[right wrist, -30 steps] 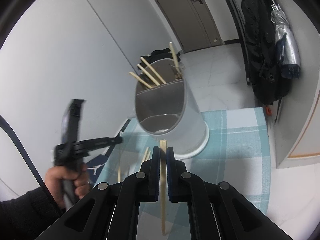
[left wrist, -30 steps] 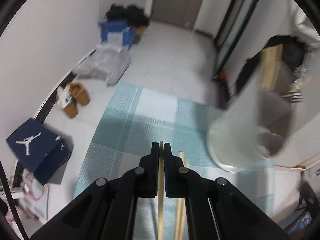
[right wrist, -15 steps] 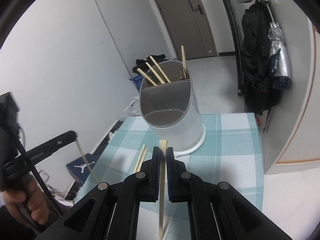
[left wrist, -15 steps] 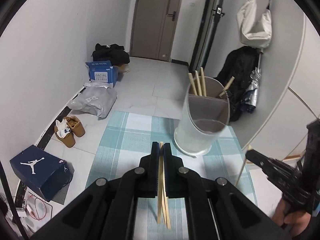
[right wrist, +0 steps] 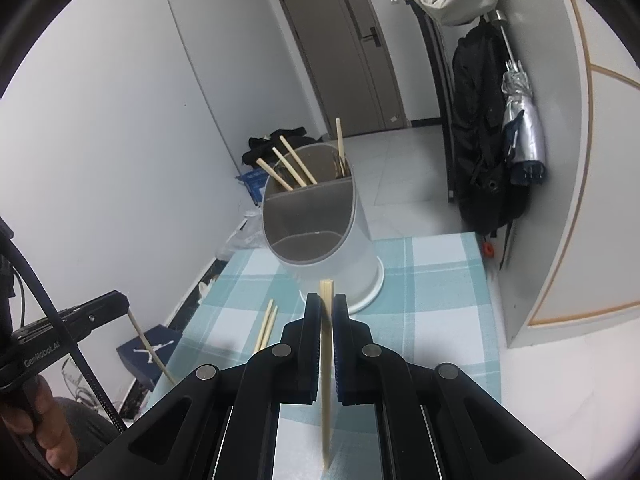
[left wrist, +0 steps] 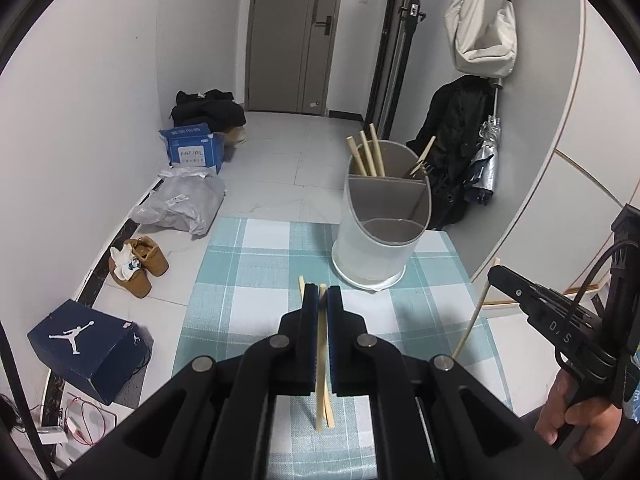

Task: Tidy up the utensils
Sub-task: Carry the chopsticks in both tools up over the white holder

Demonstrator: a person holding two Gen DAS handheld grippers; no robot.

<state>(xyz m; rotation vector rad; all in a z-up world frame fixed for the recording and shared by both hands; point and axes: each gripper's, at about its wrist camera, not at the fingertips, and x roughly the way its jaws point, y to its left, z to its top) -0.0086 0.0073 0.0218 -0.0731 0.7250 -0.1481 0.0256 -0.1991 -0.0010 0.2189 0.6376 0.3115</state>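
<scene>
Chopsticks are pinched in the left tongs; the right tongs clamp another. The holder near the desk's far edge already has several; a pair lies mid-desk. Open cloth on either side leaves room.

Lower ends of the sticks hidden inside the white holder.

Blk fingers w/ silver screws
</scene>
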